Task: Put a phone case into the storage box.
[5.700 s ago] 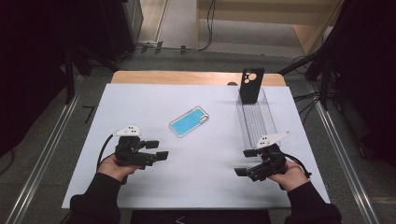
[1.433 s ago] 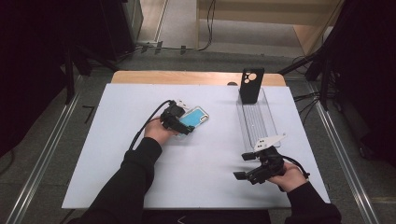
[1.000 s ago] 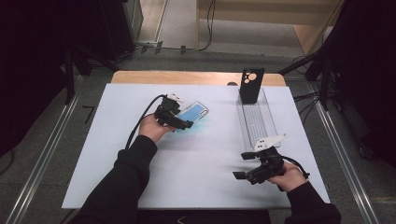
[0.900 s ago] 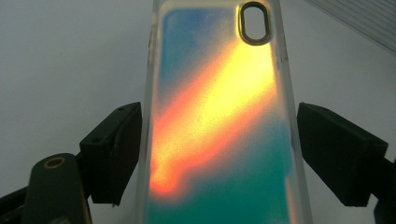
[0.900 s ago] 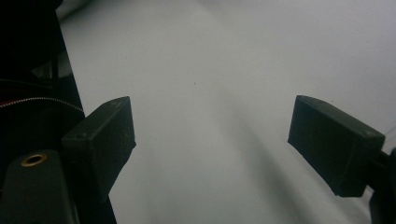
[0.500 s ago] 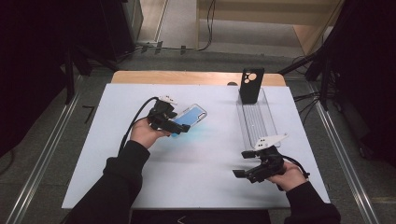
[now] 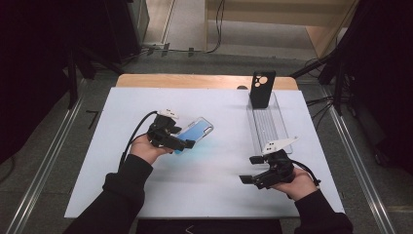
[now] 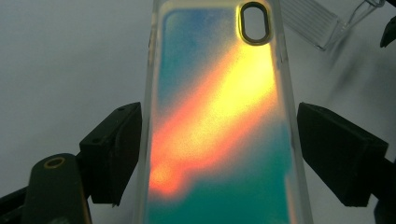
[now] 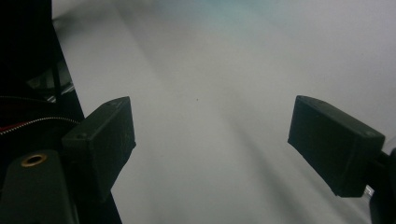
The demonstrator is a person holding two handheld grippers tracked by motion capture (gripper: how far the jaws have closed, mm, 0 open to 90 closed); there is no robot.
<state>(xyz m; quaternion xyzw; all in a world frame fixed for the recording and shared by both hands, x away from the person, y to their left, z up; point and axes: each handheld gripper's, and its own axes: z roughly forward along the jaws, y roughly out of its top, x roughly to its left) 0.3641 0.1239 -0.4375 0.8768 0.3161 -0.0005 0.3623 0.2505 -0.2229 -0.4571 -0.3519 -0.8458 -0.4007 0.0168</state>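
High view: the left gripper (image 7: 181, 140) clamps the phone case (image 7: 197, 132) by its long edges, lifted off the bare white surface (image 7: 214, 170); the right gripper (image 7: 248, 170) rests wide open and empty near the right edge.

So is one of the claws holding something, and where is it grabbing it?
The left claw holds the colourful phone case by its two long sides, near the end away from the camera hole. The right claw is open and holds nothing.
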